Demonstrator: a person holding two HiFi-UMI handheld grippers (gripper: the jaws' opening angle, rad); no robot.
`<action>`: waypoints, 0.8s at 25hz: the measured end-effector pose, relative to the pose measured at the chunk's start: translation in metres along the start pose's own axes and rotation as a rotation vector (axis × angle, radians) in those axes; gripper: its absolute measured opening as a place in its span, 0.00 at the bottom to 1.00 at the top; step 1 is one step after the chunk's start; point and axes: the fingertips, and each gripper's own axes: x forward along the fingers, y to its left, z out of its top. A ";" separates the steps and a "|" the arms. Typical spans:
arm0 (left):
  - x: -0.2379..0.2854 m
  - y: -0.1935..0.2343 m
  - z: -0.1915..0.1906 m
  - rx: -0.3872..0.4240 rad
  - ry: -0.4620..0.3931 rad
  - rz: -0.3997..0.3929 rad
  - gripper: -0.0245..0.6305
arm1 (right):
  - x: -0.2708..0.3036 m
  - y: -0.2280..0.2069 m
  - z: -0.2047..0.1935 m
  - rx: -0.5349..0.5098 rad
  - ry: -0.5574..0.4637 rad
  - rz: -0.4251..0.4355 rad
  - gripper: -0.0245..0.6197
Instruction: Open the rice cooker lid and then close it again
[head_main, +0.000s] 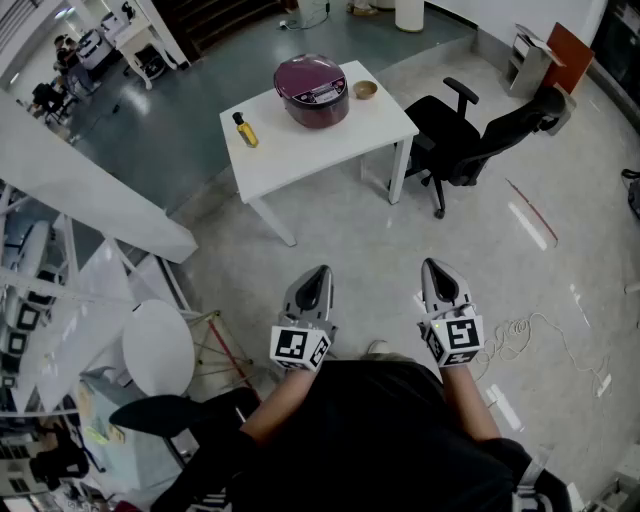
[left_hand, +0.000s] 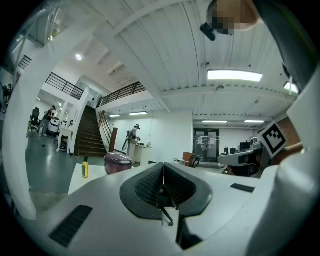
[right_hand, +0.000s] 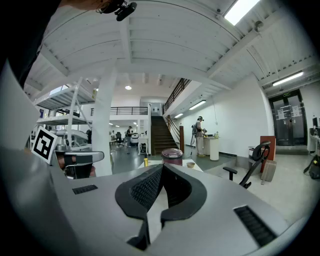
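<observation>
Closest in, the person holds both tools out low in front of the body. The left gripper (head_main: 318, 272) has its jaws pressed together with nothing between them. The right gripper (head_main: 433, 266) is the same, closed up and empty. Neither is anywhere near the job: a stretch of floor (head_main: 350, 240) lies between them and the white table (head_main: 300, 160). So the step in hand looks like the approach, and the lid work hasn't started.

On the table, a small yellow bottle (head_main: 245, 130) stands near the left edge. The maroon rice cooker (head_main: 312, 92) sits toward the far side with its lid (head_main: 305, 75) down, and a little bowl (head_main: 365, 89) is just beside it on the right. A black office chair (head_main: 470, 135) is parked at the table's right side.

To do this well, the person probably wants to walk up to the near edge, clear of the chair. One gripper's jaws should spread before reaching for the lid's release, which is too small to make out from here. The other gripper could steady the body so the cooker doesn't slide into the bowl.
</observation>
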 end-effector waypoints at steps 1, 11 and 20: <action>0.002 -0.001 -0.001 0.000 -0.004 0.001 0.05 | 0.001 -0.002 -0.001 0.000 -0.004 0.005 0.04; 0.005 -0.009 -0.004 0.005 -0.021 0.003 0.05 | -0.012 -0.034 0.000 0.055 -0.044 -0.030 0.04; 0.003 -0.015 0.002 0.010 -0.036 0.009 0.05 | -0.015 -0.041 -0.004 0.060 -0.036 0.025 0.04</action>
